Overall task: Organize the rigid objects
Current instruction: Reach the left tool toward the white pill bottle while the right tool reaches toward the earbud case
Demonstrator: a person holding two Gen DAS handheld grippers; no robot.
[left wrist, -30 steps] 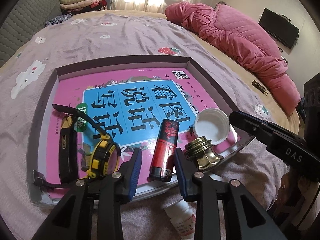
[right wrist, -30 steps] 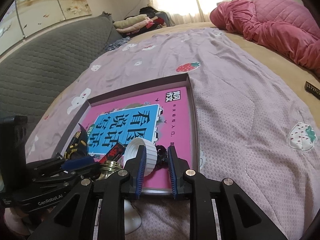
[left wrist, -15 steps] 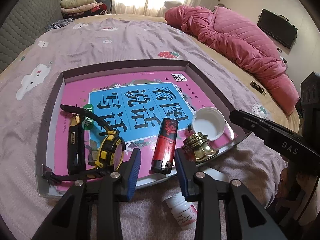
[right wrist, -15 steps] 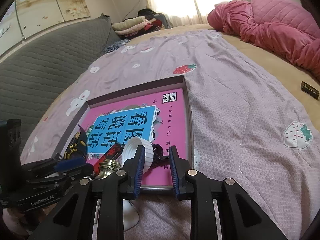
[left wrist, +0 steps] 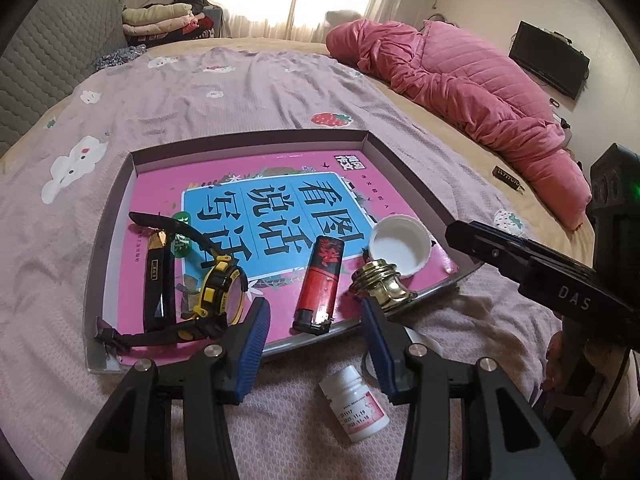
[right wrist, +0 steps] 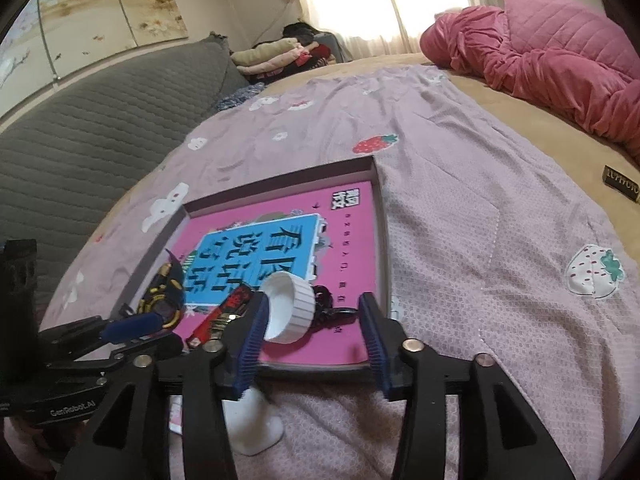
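Across the lower middle of the left wrist view, the left tool (left wrist: 314, 334) is hovering with its jaws wide apart and nothing between them, just above the near rim of the tray (left wrist: 120, 184) that is sitting on the bed (left wrist: 240, 92). Inside the tray, along its near edge, a watch (left wrist: 216, 300), a black folding knife (left wrist: 158, 276), a red lighter (left wrist: 322, 282), a brass knob (left wrist: 382, 282) and a white cap (left wrist: 400, 246) are lying in a loose row. Still outside it, at the lower centre of the frame, a small white pill bottle (left wrist: 358, 404) is lying on its side on the bedsheet, just beneath the tool. Judging by its look, that bottle is light, stiff plastic with a smooth round wall, so it is likely to roll or slip; gripping across the middle of its body seems safest. A second white object (right wrist: 252, 424) is showing at the bottom of the right wrist view, partly hidden, so I cannot tell what it is. There too, the right tool (right wrist: 310, 334) is standing wide open and empty above the tray's near edge, its left pad close beside the upturned cap, though I cannot tell whether they are touching.
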